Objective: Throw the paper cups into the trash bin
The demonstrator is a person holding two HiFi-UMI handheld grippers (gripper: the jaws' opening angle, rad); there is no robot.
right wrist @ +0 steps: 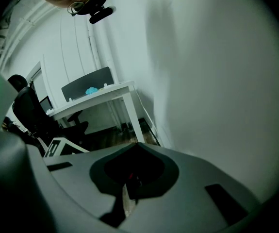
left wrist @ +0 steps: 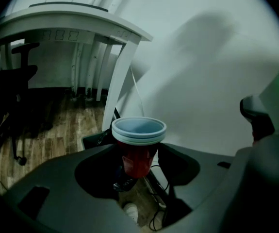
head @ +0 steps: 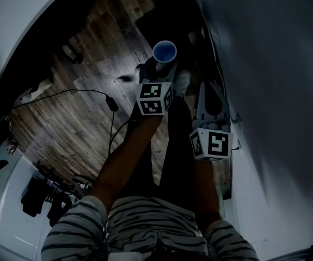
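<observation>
Paper cups (left wrist: 138, 155): one nested stack, red outside and pale blue inside, with at least two rims showing. The stack stands upright, held above the wooden floor (head: 85, 97) beside the white wall (left wrist: 202, 72).
Left gripper (left wrist: 138, 166): one, jaws clamped on the stack's lower body.
Right gripper (right wrist: 132, 181): one, jaws closed together with nothing between them.
White table (left wrist: 71, 21): one.
Black cable (head: 111, 103): one, lying on the floor.
</observation>
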